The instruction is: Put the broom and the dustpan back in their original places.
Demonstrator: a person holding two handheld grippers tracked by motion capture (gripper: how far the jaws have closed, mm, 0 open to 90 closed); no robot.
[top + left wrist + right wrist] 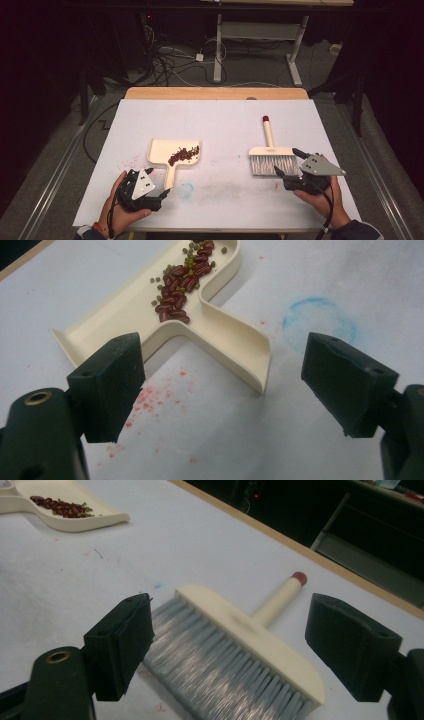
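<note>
Hovering both grippers wide and empty: my right gripper (pixel 289 161) sits at the brush (pixel 271 159) lying right of the dustpan (pixel 172 152), whose beans (pixel 183 154) look gathered. Left gripper (pixel 162 187) faces the pan's handle on the bench (pixel 225 120); next I'd grip that handle squarely.

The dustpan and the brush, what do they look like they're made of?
Dustpan: likely moulded plastic, cream, smooth with a slight sheen and rounded walls. Brush: cream back and handle, plastic or painted wood, red tip; grey bristles look synthetic, fine and even.
</note>
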